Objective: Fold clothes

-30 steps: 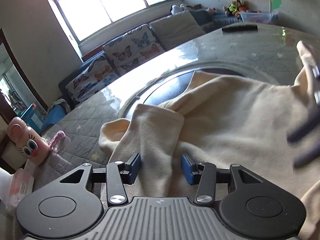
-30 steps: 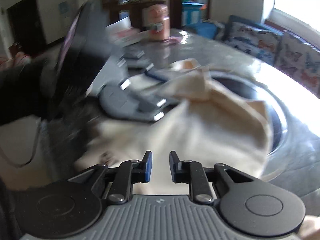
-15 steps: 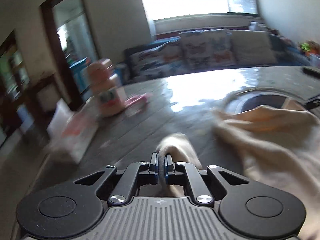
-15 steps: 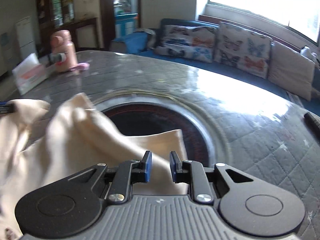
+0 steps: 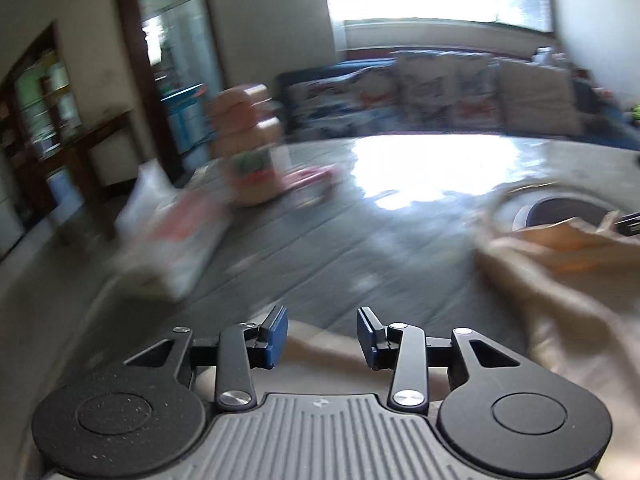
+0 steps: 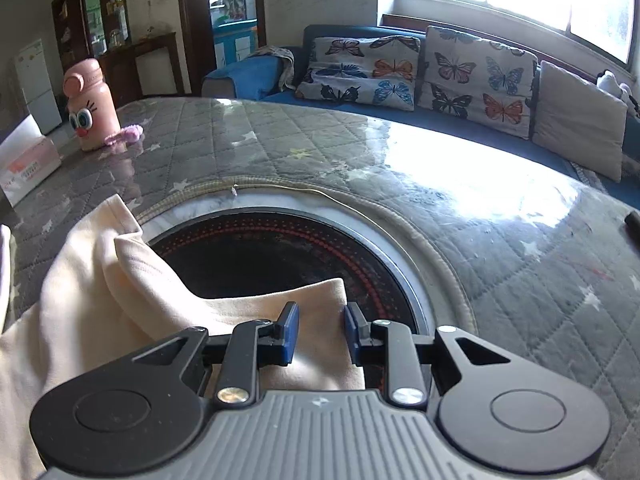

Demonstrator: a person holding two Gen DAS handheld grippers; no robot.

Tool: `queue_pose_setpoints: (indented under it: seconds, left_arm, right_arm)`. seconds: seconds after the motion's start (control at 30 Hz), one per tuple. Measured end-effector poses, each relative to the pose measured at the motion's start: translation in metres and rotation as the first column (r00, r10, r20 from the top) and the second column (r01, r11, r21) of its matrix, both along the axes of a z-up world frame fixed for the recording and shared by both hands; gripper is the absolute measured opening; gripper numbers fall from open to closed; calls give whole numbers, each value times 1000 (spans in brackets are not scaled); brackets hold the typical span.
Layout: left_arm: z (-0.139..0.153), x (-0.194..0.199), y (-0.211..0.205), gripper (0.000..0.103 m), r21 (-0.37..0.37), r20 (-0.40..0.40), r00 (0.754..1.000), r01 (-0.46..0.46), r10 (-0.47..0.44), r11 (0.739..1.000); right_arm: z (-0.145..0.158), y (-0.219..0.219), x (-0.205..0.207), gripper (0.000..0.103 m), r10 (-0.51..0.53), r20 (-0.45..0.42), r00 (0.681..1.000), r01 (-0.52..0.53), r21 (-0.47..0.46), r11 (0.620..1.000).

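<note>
A cream garment (image 6: 100, 300) lies crumpled on the grey quilted table (image 6: 280, 152), partly over a black round inset (image 6: 280, 256). My right gripper (image 6: 319, 332) hovers over the garment's near right corner. Its jaws stand a little apart, the cloth lies flat under the gap, and the pads do not press it. In the blurred left wrist view my left gripper (image 5: 322, 332) is over the garment's left end. Its jaws are opening, and a fold of cloth shows low between them, touching neither pad. The rest of the garment (image 5: 560, 288) spreads to the right.
A pink cartoon-faced bottle (image 6: 89, 108) and a tissue box (image 6: 28, 164) stand at the table's far left, seen blurred in the left view as the bottle (image 5: 248, 148) and box (image 5: 176, 240). A dark object (image 6: 632, 224) lies at the right edge. A sofa with butterfly cushions (image 6: 400, 68) runs behind.
My left gripper closed on a fold of the garment, swung left toward the bottle, and has now opened off it. My right gripper moved to the garment's right corner, its jaws unchanged.
</note>
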State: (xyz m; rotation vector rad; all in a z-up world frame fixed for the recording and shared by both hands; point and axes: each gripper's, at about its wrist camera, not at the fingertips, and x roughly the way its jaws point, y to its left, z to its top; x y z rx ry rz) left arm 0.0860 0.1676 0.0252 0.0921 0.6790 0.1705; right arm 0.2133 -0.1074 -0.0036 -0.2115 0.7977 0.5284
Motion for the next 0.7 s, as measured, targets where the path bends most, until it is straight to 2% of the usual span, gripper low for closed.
queue_pose_setpoints:
  seconds: [0.1, 0.2, 0.3, 0.5, 0.6, 0.63, 0.67, 0.7]
  left_arm:
    - [-3, 30, -23, 46, -16, -6, 997, 82, -82, 997]
    - [-8, 57, -39, 46, -34, -24, 993, 115, -116, 993]
    - [-12, 78, -49, 46, -55, -42, 989, 142, -144, 988]
    - [-24, 107, -56, 44, -79, -64, 979, 188, -193, 979]
    - [-30, 119, -59, 27, -79, -65, 973, 216, -221, 973]
    - [-31, 122, -61, 15, -77, -56, 971, 227, -231, 971]
    - [-31, 123, -63, 8, -72, -52, 970, 234, -238, 970]
    - [-30, 125, -65, 6, -62, -44, 971, 233, -236, 970]
  right_arm:
    - [1, 1, 2, 3, -13, 12, 1000, 14, -18, 1000]
    - [5, 0, 2, 2, -29, 48, 998, 31, -44, 999]
    - [9, -6, 5, 2, -57, 48, 997, 58, -25, 998]
    - [10, -14, 10, 2, -143, 139, 980, 155, -77, 985]
    - [5, -15, 13, 2, -153, 125, 980, 164, -83, 983]
    - [3, -15, 14, 2, -154, 124, 980, 165, -86, 982]
    - [2, -14, 14, 2, -150, 130, 980, 163, -92, 982]
    - [1, -14, 13, 2, -146, 136, 980, 160, -98, 982]
